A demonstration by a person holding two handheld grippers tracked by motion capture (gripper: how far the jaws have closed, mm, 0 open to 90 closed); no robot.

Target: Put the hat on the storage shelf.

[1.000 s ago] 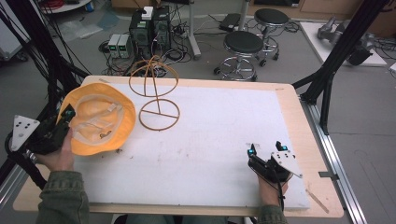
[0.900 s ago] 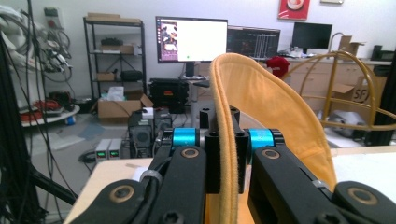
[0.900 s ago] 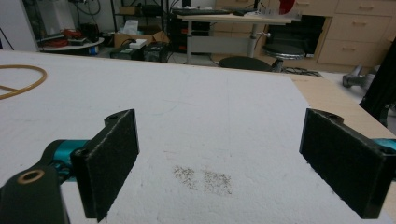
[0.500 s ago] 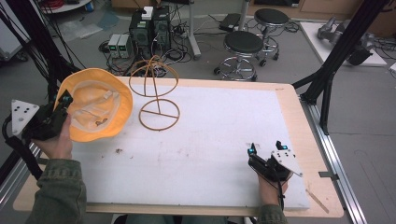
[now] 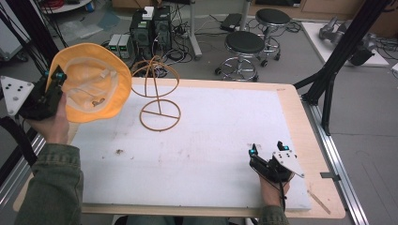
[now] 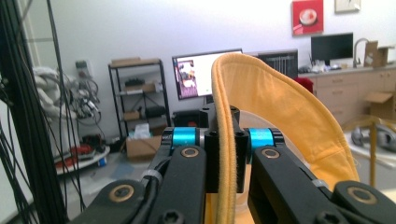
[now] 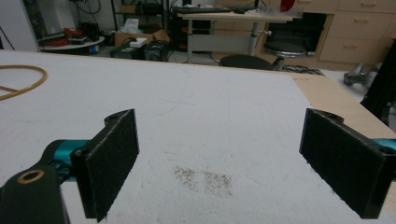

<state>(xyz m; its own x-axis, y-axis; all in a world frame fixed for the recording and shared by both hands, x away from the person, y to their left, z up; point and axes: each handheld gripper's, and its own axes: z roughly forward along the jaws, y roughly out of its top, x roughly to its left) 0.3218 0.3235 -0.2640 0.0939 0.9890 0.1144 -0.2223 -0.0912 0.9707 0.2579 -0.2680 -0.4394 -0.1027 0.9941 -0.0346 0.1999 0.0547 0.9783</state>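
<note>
One hat (image 5: 96, 82), lifted higher by left tongs (image 5: 55, 77).

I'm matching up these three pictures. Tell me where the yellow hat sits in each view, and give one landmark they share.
High view: the yellow hat is at upper left, lifted off the table, its brim pinched in the left claw.
Left gripper view: the hat's brim runs up the centre between the shut jaws, the crown curving right.
Right gripper view: no hat here.
Shared landmark: the wire hat stand, whose base ring appears at the right gripper view's left edge.
</note>
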